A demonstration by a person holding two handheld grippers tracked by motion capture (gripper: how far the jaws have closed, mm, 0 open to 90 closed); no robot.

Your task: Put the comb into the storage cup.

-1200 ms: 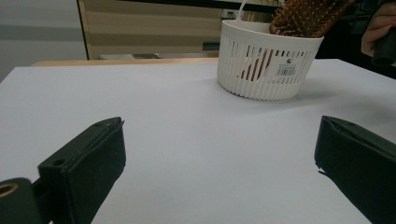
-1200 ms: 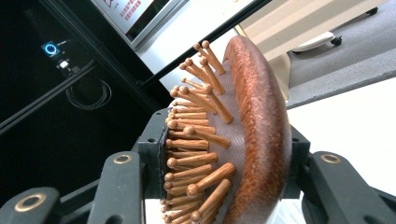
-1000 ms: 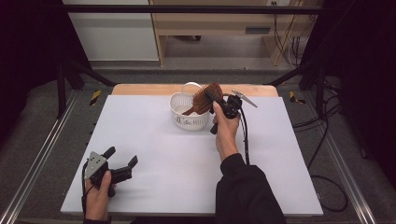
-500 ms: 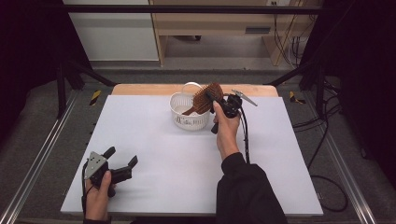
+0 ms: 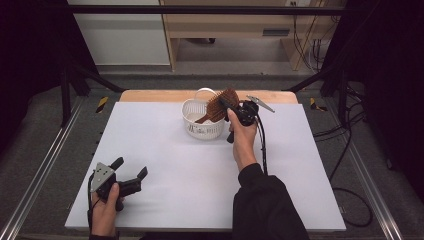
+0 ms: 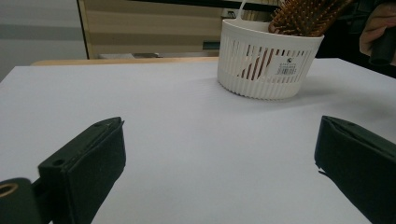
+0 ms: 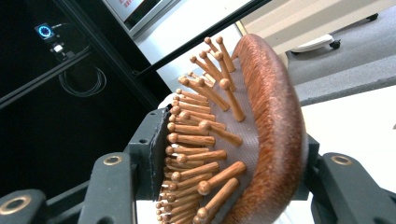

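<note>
Right gripper view showed a wooden hairbrush (image 7: 261, 135) standing between that gripper's two black jaws, filling the middle of the frame. Its rounded, reddish-brown back faced right, beside the right jaw. Its peg bristles, pale wood with ball tips, stuck out of a grey cushion toward the left jaw, and the nearest tips touched that pad. The right gripper (image 7: 229, 186) had just been easing its jaws apart, with the brush head between them; whether the pads pressed on it could not be told.

High view placed the hairbrush (image 5: 221, 104) at upper centre of the frame, head tilted up and its thin handle slanting down-left into a small white basket (image 5: 196, 129). The right gripper (image 5: 231, 106) met the brush head just right of the basket's rim. The basket was round plastic with slotted walls, a loop handle and a label.

Left gripper view showed the basket (image 6: 261, 70) at upper right on a smooth white table (image 6: 163, 112). The left gripper (image 5: 129, 172) rested at lower left in the high view, jaws wide apart and holding nothing.
</note>
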